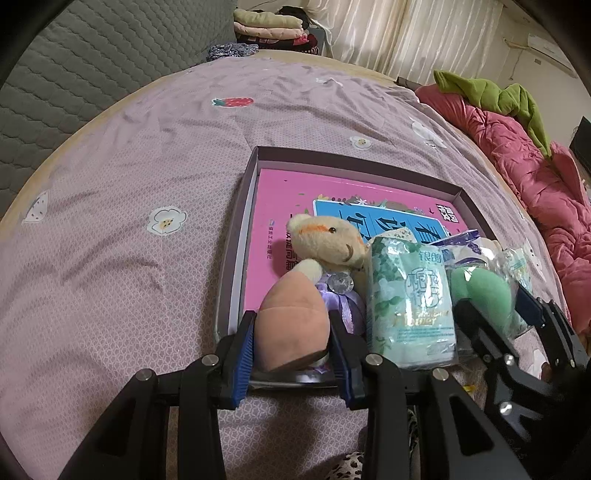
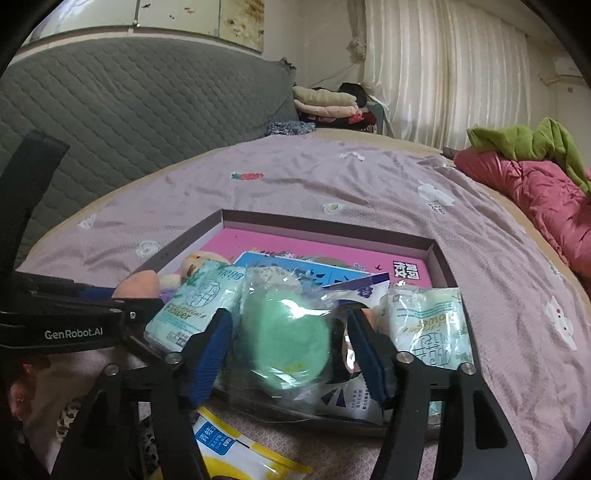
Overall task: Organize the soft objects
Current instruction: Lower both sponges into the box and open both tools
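A shallow dark box (image 1: 354,162) lies on the lilac bed sheet (image 1: 129,166) with a pink book flat inside. My left gripper (image 1: 291,321) is shut on a peach plush toy (image 1: 291,332) at the box's near left corner. A beige plush bear (image 1: 328,240) leans just behind it, and a mint tissue pack (image 1: 410,306) stands to the right. My right gripper (image 2: 288,314) is open. A green puff in a clear bag (image 2: 284,339) sits between its fingers, with a small gap on each side. A second tissue pack (image 2: 428,325) lies at the near right.
A yellow packet (image 2: 236,450) lies on the sheet in front of the box. A pink quilt (image 1: 535,177) with a green garment (image 1: 491,92) is heaped along the right. Folded clothes (image 1: 269,26) are stacked at the far end beside the grey padded headboard (image 1: 74,74).
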